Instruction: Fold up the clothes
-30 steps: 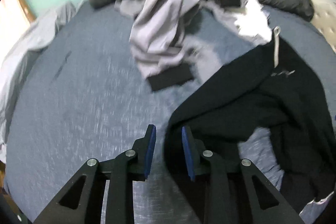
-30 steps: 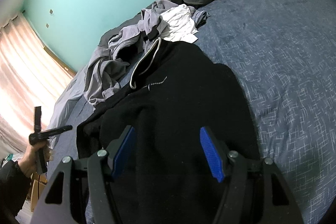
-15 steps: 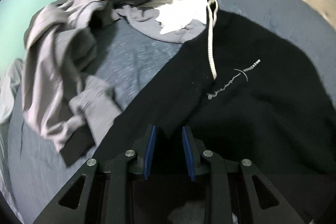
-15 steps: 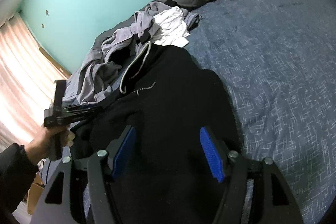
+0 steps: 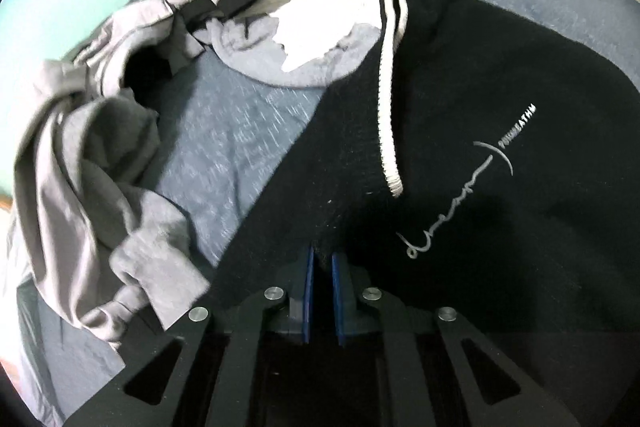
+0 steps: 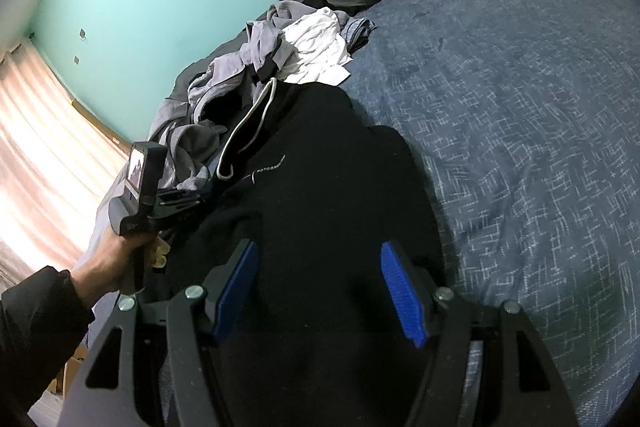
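The soft, floppy black hoodie (image 5: 460, 99) drapes: left gripper (image 5: 321, 263) pinches its bed-side edge, right gripper (image 6: 318, 291) gapes empty.

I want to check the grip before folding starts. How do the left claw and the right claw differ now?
The left claw is shut, pinching a fold of the black hoodie; the right claw stands wide open and holds nothing. The left claw is at the hoodie's edge beside the grey clothes; the right claw is over the hoodie's middle. Both have blue pads and point at the same hoodie.
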A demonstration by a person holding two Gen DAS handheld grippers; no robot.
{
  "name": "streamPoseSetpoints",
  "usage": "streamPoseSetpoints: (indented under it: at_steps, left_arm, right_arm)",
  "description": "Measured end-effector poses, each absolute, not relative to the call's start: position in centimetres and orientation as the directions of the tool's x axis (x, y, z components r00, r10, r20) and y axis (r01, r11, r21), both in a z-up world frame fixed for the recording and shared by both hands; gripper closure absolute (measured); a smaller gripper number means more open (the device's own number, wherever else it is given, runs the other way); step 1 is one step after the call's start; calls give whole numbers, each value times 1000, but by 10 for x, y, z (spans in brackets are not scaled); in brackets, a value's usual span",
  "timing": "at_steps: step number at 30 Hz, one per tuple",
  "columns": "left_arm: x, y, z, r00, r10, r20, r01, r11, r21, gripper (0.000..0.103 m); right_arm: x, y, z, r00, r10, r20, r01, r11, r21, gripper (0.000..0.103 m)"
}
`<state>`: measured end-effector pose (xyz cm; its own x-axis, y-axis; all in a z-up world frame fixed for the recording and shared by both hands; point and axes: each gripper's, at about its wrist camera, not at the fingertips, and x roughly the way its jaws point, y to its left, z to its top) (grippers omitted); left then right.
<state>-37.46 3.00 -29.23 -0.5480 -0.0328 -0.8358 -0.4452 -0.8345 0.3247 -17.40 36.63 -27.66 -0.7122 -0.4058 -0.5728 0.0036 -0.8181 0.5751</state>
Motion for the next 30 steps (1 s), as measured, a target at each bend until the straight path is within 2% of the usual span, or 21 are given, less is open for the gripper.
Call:
streamPoseSetpoints:
  at_steps: [8, 14, 20, 25, 30]
  left_arm:
    - [-418, -30, -253, -576, -25, -817, -246, -948, 203, 94]
    - [-452, -74, -265, -502, -1, -865, -42, -999, 26, 82]
    - [-427, -71, -240, -574, 63, -817, -79, -997, -22, 73]
    - [-369, -62, -219, -605, 142, -783, -163, -985, -53, 56]
    - [-294, -60, -218, -608, 170, -775, -229, -973, -34, 56]
  right_arm:
    - [-174, 366, -278, -713, -403, -574, -1, -818, 576, 37]
    - [-175, 369, -277, -713, -401, -575, -2, -819, 573, 37]
    - [-176, 372, -276, -714, -393, -579, -7, -824, 567, 37]
    - [-171, 390, -268, -741, -326, -587, -65, -835, 546, 37]
    - [-165, 400, -273, -714, -282, -641, -131, -845, 518, 37]
